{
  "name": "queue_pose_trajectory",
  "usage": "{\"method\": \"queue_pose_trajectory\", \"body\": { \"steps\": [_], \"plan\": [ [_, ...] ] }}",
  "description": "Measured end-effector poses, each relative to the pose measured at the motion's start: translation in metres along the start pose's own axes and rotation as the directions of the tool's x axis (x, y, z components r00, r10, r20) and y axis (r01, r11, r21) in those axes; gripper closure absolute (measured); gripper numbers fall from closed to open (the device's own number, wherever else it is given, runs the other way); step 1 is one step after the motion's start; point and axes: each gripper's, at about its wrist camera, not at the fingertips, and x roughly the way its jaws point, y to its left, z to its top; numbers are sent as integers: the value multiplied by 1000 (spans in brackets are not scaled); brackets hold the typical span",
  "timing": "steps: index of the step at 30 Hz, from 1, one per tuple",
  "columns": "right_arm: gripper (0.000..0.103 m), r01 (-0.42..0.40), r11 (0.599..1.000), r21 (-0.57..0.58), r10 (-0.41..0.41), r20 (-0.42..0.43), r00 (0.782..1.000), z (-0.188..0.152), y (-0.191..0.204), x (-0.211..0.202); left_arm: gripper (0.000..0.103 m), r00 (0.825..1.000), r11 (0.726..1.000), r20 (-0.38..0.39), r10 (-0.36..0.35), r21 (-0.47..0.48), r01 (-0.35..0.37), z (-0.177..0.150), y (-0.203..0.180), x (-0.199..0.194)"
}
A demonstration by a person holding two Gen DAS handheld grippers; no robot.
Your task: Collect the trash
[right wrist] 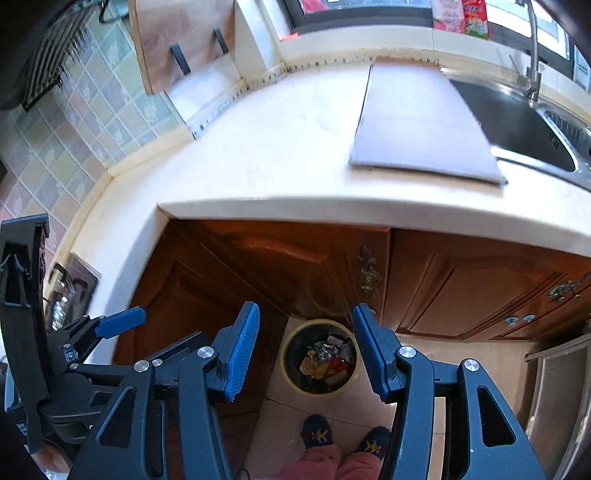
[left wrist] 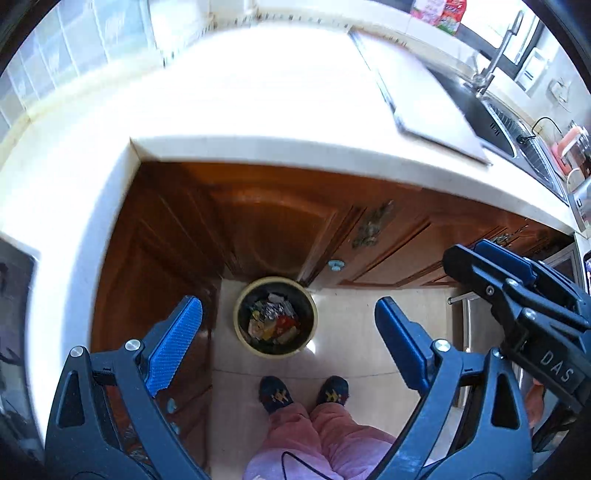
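While angled steeply down over the inner corner of the cream countertop (right wrist: pixel 280 147), both grippers empty. Left gripper (left wrist: pixel 288 332): blue-padded jaws spread wide, nothing between the pads, framing the round waste bin (left wrist: pixel 277 317) on the pale tiled floor (left wrist: pixel 351 332). Right gripper (right wrist: pixel 306 347): jaws parted about halfway, nothing gripped, the same bin visible in the gap, well below. Bin tucked into the corner where the brown wooden cabinet doors (right wrist: pixel 295 266) meet, lined in black and holding crumpled wrappers (right wrist: pixel 325 360), some silvery, some red and yellow; exact items too small to tell. Just in front of the bin, two dark slippers (left wrist: pixel 303 393) with yellow marks, pink trouser legs (left wrist: pixel 325 424) above them. On the countertop, a flat grey board (right wrist: pixel 424 122) lying beside the steel sink (right wrist: pixel 517 125), its far edge reaching the sink rim, tap (right wrist: pixel 532 55) behind. Pink and red packets (right wrist: pixel 461 16) on the window ledge. Tiled wall (right wrist: pixel 74 122) at left, with a wooden board (right wrist: pixel 173 40) hanging against it.
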Motion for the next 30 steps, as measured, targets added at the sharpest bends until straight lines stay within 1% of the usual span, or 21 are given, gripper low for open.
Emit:
{"method": "queue_pose_trajectory", "body": {
  "steps": [9,14,20,24,30],
  "plan": [
    [49,8,1000,-16,-7,103,995,31,18,-68,10,994,998,108,17,54,-22,29,-22,-75],
    [49,15,1000,-14,-12,177,984,45,27,-115,10,982,996,186,25,74,-39,40,-32,-120],
    [49,27,999,-22,-20,250,968,56,38,-158,10,967,996,253,38,68,-57,45,-36,-158],
    [49,38,999,-31,-28,280,959,58,45,-176,10,958,996,280,56,47,-72,46,-32,-175],
    [49,44,999,-27,-34,288,957,57,47,-187,10,955,997,290,64,27,-75,48,-25,-182]
  ]
}}
